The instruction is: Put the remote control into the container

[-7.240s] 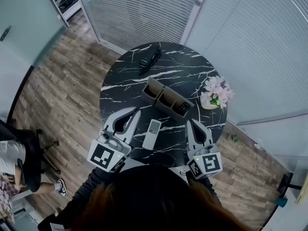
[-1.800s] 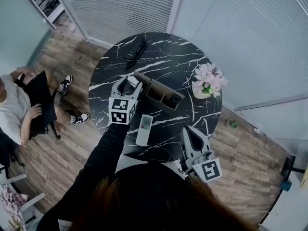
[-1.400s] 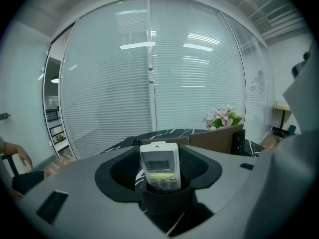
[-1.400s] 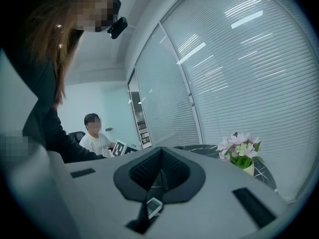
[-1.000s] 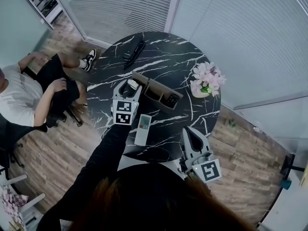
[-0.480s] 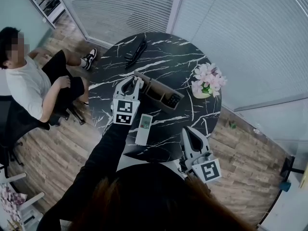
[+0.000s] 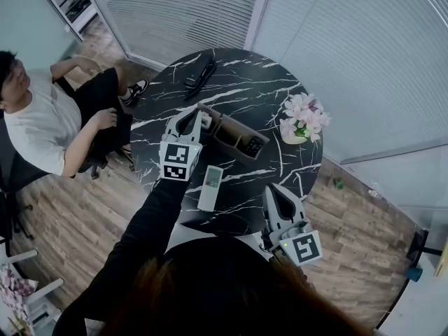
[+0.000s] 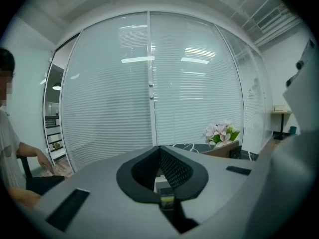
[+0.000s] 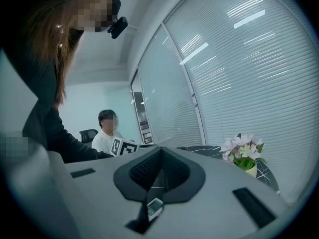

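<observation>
The left tool (image 7: 190, 116) hangs over the left end of the container (image 7: 227, 142), a brown three-compartment organiser in the middle of the round black marble desk (image 7: 238, 89). Its jaws have just been closing and now meet tip to tip, with nothing between them. In the left gripper view a pale object (image 8: 159, 183) shows below the joined jaws. It may be something standing in the container's left compartment, but the tool hides too much of it to be sure.

The white remote control (image 7: 210, 187) lies flat on the desk, outside the container and just on its near side, between the two tools. It also shows under the right tool's jaws in the right gripper view.

The right tool (image 7: 274, 188) rests low at the near edge of the desk, well apart from the container, its jaws pressed together and empty.

A dark keypad device (image 7: 253, 145) sits in the container's right compartment. A black remote (image 7: 199, 73) lies near the far edge of the desk. Pink and white flowers (image 7: 305, 123) stand at the desk's right side. A seated person (image 7: 42, 128) is beside the desk on the left.
</observation>
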Demonstrator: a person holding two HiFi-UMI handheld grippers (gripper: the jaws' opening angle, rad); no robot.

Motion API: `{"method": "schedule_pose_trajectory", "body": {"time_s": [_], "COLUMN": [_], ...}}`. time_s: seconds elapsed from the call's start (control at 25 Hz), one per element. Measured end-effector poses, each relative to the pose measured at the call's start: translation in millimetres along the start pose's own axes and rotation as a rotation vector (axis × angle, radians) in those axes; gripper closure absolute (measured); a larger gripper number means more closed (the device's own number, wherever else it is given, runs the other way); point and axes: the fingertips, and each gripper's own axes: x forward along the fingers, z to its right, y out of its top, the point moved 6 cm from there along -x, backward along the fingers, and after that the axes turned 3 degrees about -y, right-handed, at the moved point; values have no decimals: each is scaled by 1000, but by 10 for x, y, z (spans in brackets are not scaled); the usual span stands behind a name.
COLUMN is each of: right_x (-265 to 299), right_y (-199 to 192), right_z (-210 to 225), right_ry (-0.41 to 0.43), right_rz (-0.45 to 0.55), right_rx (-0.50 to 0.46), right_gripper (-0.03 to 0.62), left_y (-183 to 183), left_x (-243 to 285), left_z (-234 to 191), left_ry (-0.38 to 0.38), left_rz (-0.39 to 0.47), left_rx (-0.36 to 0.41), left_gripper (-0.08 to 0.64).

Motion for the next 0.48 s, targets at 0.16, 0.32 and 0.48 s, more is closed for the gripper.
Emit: {"method": "schedule_pose_trajectory", "body": {"time_s": [0.16, 0.32, 0.48], "right_x": [10, 40, 61], "right_y": [16, 41, 69], "right_z": [-8, -29, -50], "right_ry": [6, 17, 23], "right_rz": [7, 20, 31], "right_rx": [-6, -13, -20], "right_gripper": [577, 577, 577], "left_y": [199, 368, 488], "left_x": [-128, -265, -480], "left_z": [30, 101, 196], "left_ry": [-27, -68, -102], "left_rz": [67, 118, 151], "left_rx": [-18, -25, 4], "left_gripper": [551, 551, 551]}}
